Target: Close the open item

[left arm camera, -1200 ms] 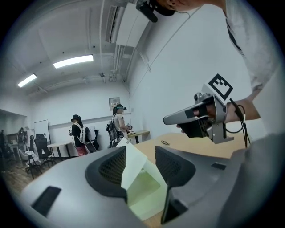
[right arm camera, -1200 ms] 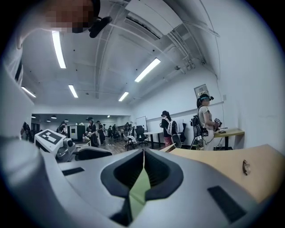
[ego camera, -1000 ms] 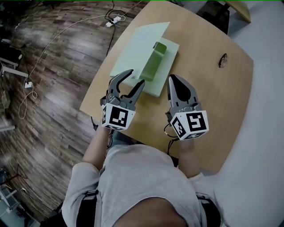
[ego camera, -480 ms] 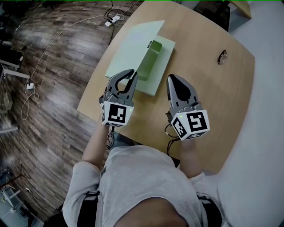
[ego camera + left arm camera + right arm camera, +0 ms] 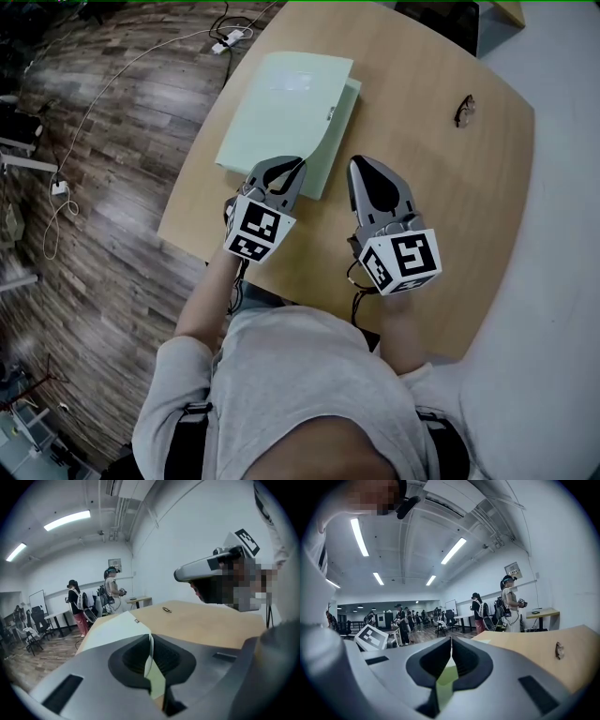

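Wooden table (image 5: 441,187), left gripper (image 5: 292,169) fingers pinching green folder (image 5: 281,103), right gripper (image 5: 362,165) fingers closed

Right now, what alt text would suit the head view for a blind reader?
A person's left claw has just closed on the near edge of a pale green folder on a wooden table; the shut right claw is beside it.
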Motion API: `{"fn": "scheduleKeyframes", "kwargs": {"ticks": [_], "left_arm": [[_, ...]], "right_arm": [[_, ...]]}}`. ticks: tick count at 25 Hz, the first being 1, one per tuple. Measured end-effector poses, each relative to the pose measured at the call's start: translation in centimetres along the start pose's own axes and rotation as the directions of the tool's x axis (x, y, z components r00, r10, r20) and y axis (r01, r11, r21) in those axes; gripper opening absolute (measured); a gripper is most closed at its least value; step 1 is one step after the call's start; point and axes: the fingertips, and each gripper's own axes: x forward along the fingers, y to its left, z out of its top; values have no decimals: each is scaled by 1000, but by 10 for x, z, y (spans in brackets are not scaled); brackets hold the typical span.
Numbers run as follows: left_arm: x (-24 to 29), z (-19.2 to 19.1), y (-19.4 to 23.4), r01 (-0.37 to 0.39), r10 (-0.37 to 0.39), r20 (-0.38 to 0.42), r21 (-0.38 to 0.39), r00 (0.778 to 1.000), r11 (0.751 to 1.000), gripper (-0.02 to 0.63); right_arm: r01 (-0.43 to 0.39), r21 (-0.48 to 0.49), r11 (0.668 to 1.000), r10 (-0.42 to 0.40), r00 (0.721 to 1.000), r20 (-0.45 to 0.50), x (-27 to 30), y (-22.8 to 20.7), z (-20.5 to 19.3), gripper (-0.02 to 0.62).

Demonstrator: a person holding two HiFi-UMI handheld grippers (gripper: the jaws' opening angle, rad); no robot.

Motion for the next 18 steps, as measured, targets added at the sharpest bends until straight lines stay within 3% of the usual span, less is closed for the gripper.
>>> {"fn": "scheduleKeyframes", "kwargs": {"ticks": [9,18], "left_arm": [[31,-35,-27,76,-72,-158,23,985,997,22],[42,-54,-43,158,-136,-283,58,949,986,23]], "right_arm": [[9,-1,1000,-9,1000,-17,-2,-8,-4,15],[10,7,1000,-9,1000,-20,-6,-13,-6,15]]}}
